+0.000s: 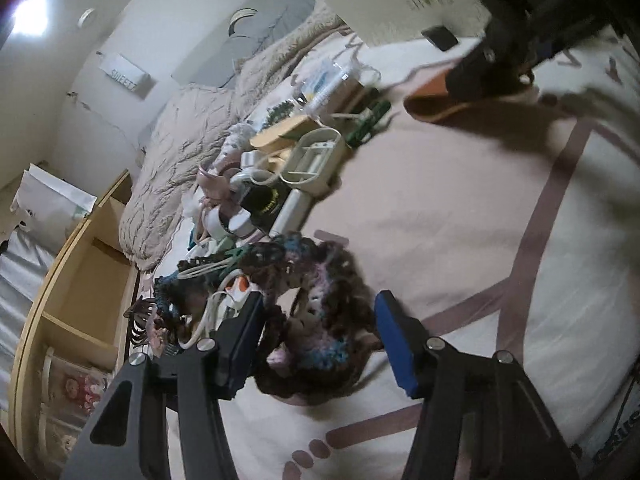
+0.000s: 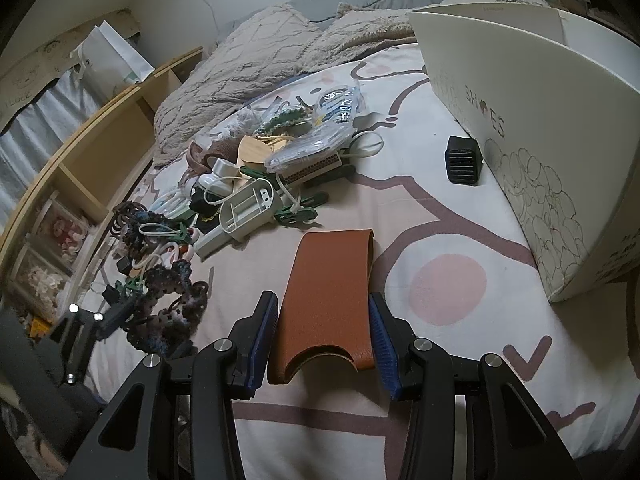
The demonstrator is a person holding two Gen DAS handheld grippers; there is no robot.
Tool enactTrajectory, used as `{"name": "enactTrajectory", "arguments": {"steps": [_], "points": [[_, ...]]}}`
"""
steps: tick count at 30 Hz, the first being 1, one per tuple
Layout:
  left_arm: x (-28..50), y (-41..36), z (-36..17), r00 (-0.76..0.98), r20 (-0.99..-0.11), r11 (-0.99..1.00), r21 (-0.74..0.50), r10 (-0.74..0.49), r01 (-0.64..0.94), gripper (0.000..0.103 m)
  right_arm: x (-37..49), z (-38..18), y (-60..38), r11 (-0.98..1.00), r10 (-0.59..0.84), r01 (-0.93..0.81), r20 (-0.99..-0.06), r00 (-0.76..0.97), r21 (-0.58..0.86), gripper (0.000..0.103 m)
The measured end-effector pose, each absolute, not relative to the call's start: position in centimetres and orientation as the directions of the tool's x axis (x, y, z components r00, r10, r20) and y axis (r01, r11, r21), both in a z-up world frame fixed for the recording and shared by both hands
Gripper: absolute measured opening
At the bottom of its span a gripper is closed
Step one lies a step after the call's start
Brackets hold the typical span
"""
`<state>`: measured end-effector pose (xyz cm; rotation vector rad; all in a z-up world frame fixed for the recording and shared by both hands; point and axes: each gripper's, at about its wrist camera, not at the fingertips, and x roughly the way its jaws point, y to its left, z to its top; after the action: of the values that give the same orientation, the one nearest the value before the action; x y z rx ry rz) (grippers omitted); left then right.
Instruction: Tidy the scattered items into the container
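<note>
Leather sleeve (image 2: 326, 300) sits between right gripper (image 2: 323, 344) fingers (image 2: 262, 332), touching both.

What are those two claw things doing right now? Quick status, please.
Right hand-held gripper clamps brown leather sleeve. Left hand-held gripper open around crocheted scrunchie. White shoe box ahead; small black cube beside it.

We see the right gripper (image 2: 323, 340) with its blue pads on either side of a brown leather sleeve (image 2: 326, 300) on the bedspread (image 2: 460, 360), a pile of small items (image 2: 256, 176) beyond and a white shoebox (image 2: 540, 160) at right.
</note>
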<state>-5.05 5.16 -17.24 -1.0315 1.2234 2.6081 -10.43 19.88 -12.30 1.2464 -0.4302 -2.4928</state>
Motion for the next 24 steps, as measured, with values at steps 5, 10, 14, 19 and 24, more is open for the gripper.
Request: {"name": "enactTrajectory", "arguments": {"steps": [5, 10, 14, 19, 24], "points": [[-5.4, 5.4, -18.0, -0.772, -0.596, -0.671, 0.667, -0.221, -0.324, 0.057, -10.3, -12.4, 19.8, -0.909, -0.399, 0.145, -0.719, -0.569, 0.39, 0.046], [-7.2, 3.5, -17.4, -0.712, -0.684, -0.795, 0.516, -0.158, -0.319, 0.058, -10.3, -12.7, 19.4, -0.933, -0.349, 0.133, -0.745, -0.568, 0.336, 0.046], [-8.6, 1.2, -16.9, -0.646, -0.762, -0.891, 0.325, -0.047, -0.318, 0.058, -10.3, -12.9, 19.0, -0.943, -0.327, 0.142, -0.756, -0.568, 0.301, 0.046], [-9.1, 0.1, -16.7, -0.616, -0.787, -0.931, 0.206, 0.026, -0.302, 0.058, -10.4, -13.3, 18.4, -0.949, -0.315, 0.154, -0.768, -0.558, 0.277, 0.046], [-9.4, -1.1, -16.3, -0.611, -0.789, -0.957, 0.125, 0.065, -0.263, 0.044, -10.5, -13.8, 17.7, -0.964, -0.265, 0.151, -0.783, -0.562, 0.218, 0.046]]}}
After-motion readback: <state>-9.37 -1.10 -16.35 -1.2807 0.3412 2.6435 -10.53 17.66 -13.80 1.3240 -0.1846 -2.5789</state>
